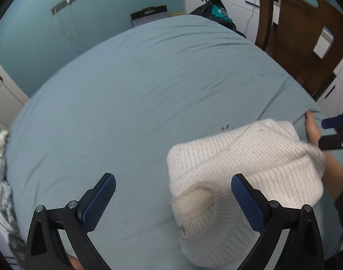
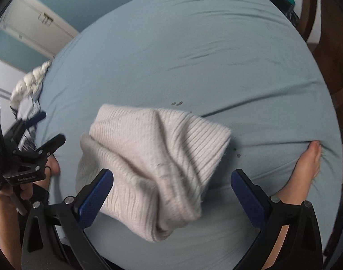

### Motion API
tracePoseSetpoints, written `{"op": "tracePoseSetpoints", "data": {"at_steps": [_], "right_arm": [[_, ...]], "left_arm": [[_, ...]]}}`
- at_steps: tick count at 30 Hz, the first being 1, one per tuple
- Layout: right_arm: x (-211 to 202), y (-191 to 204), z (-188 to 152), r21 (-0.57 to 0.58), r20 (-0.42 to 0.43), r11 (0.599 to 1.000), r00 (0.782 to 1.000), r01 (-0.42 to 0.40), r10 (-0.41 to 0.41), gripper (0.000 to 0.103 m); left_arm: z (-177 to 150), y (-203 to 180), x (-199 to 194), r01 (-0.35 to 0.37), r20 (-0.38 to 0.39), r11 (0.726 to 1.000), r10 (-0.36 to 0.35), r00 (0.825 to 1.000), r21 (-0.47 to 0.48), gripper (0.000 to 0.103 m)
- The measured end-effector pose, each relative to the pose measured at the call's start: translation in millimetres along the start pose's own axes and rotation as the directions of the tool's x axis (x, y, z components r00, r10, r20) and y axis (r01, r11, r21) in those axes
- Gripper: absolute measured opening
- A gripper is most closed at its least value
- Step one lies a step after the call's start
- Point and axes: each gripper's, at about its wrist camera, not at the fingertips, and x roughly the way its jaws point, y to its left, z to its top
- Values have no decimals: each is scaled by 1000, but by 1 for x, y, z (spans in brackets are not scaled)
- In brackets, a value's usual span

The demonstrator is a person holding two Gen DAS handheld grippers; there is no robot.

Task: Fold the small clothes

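Cream ribbed knit, a small sweater [image 2: 149, 164], lies bundled and partly folded on the blue-sheeted bed [image 1: 126, 94] near its front edge, beside a bare foot [image 2: 306, 168]. We hold the left gripper [image 1: 173, 194] and right gripper [image 2: 171, 189] over it, jaws wide and empty, probably choosing an edge to pinch.

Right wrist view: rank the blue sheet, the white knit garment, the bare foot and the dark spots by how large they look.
1. blue sheet
2. white knit garment, though it lies close to the camera, which inflates it
3. bare foot
4. dark spots, smallest by far
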Motion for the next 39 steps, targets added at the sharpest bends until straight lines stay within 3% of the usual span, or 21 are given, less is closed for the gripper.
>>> {"op": "tracePoseSetpoints", "data": {"at_steps": [2,7,9,11,14,15,17,19,20,21,22,23,27,30,34,36,37,39], "right_arm": [[2,-4,0,32,-5,999,1000,-27,27,102],[23,-27,-7,101,-31,989,994,-105,109,102],[37,-36,-10,130,-45,982,989,-137,144,102],[62,-44,-11,173,-115,971,975,-167,188,102],[90,-51,-11,244,-172,932,934,-269,314,102],[96,-52,-12,263,-179,917,918,-301,353,102],[108,-56,-13,308,-198,879,879,-364,433,102],[118,-64,-17,377,-194,819,827,-433,527,102],[126,-68,-19,414,-195,777,788,-474,584,102],[132,-69,-21,433,-194,751,762,-499,618,102],[139,-69,-21,449,-194,725,734,-523,650,102],[143,-68,-21,454,-197,716,723,-531,662,102],[152,-54,-13,419,-208,726,721,-545,661,102],[144,-42,-7,355,-206,761,749,-543,630,102],[120,-21,2,265,-173,777,765,-571,621,99],[102,-5,12,217,-139,771,763,-599,632,99],[95,4,19,195,-127,766,759,-612,639,99],[84,25,38,144,-115,769,761,-623,638,99]], "left_arm": [[-10,20,1,68,-7,997,-69,998,-40,103],[-33,51,17,142,-28,988,-144,989,-58,103],[-39,53,30,214,-73,976,-216,974,-39,103],[-44,53,48,263,-112,964,-266,958,-37,103],[-55,55,83,304,-157,948,-315,936,-91,103],[-59,58,91,341,-151,931,-358,921,-129,103],[-66,70,104,433,-109,872,-465,878,-229,103],[-73,80,117,502,-96,806,-553,828,-312,103],[-76,83,122,528,-91,778,-586,805,-341,103],[-79,86,129,558,-84,740,-627,775,-376,103],[-81,88,133,575,-78,716,-650,756,-396,103],[-83,90,137,593,-68,687,-676,734,-419,103],[-88,84,153,670,6,553,-769,639,-495,103],[-85,74,156,663,11,570,-754,657,-486,103],[-80,78,148,675,-7,560,-772,635,-481,103],[-74,85,139,676,0,559,-771,637,-480,103],[-70,89,134,674,3,565,-765,644,-476,103],[-56,104,121,655,32,598,-727,686,-461,103]]}}
